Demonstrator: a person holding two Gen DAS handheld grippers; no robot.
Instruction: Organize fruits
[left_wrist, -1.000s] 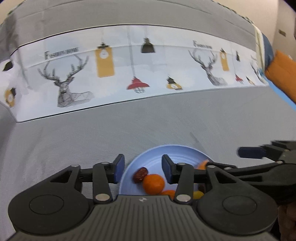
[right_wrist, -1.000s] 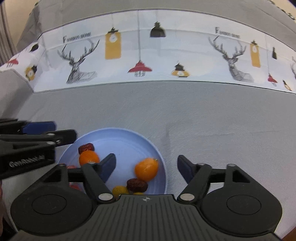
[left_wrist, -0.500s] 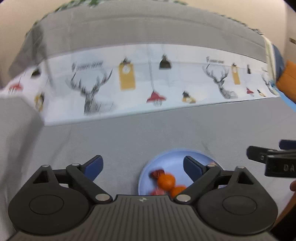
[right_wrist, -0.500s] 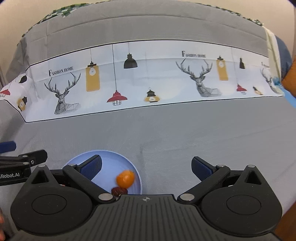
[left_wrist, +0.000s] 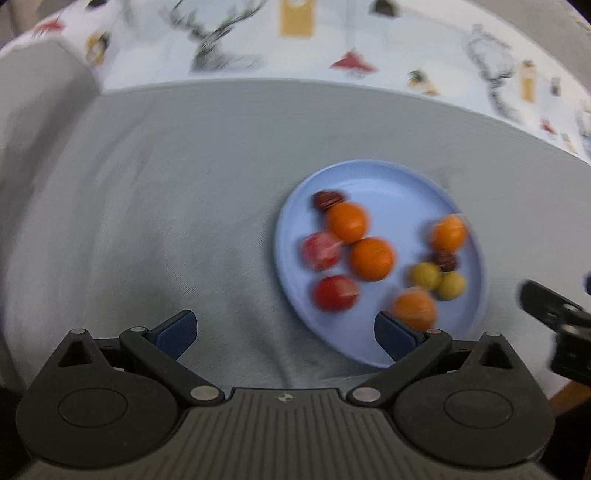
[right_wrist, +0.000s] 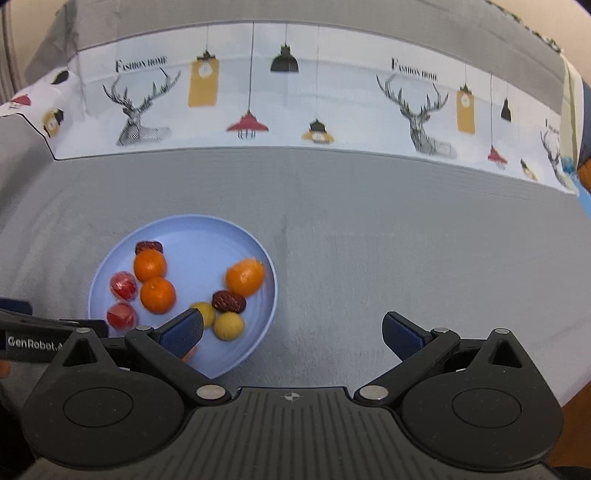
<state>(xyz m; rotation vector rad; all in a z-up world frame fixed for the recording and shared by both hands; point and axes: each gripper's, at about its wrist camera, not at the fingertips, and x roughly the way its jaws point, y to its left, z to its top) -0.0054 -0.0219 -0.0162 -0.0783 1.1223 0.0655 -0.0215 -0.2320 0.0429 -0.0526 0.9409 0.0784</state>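
Observation:
A light blue plate (left_wrist: 388, 177) (right_wrist: 207, 229) lies on the grey cloth and holds several small fruits: oranges (left_wrist: 347, 221) (right_wrist: 158, 294), red fruits (left_wrist: 335, 293) (right_wrist: 123, 285), yellow ones (left_wrist: 425, 275) (right_wrist: 229, 325) and dark brown dates (left_wrist: 327, 199) (right_wrist: 228, 301). My left gripper (left_wrist: 284, 330) is open and empty, over the cloth at the plate's near-left rim. My right gripper (right_wrist: 293, 330) is open and empty too; its left finger hangs over the plate's near edge and the other over bare cloth. The left wrist view is blurred.
A grey cloth (right_wrist: 406, 251) covers the surface, with a white band (right_wrist: 332, 99) printed with deer and lamps across the back. The cloth drops away at the left (left_wrist: 37, 92). An orange object (right_wrist: 585, 173) sits at the far right edge.
Both grippers opened from part-closed to wide. The left view tilted downward and shifted left, so the whole plate and its fruits now show; the right gripper drew back to the plate's right.

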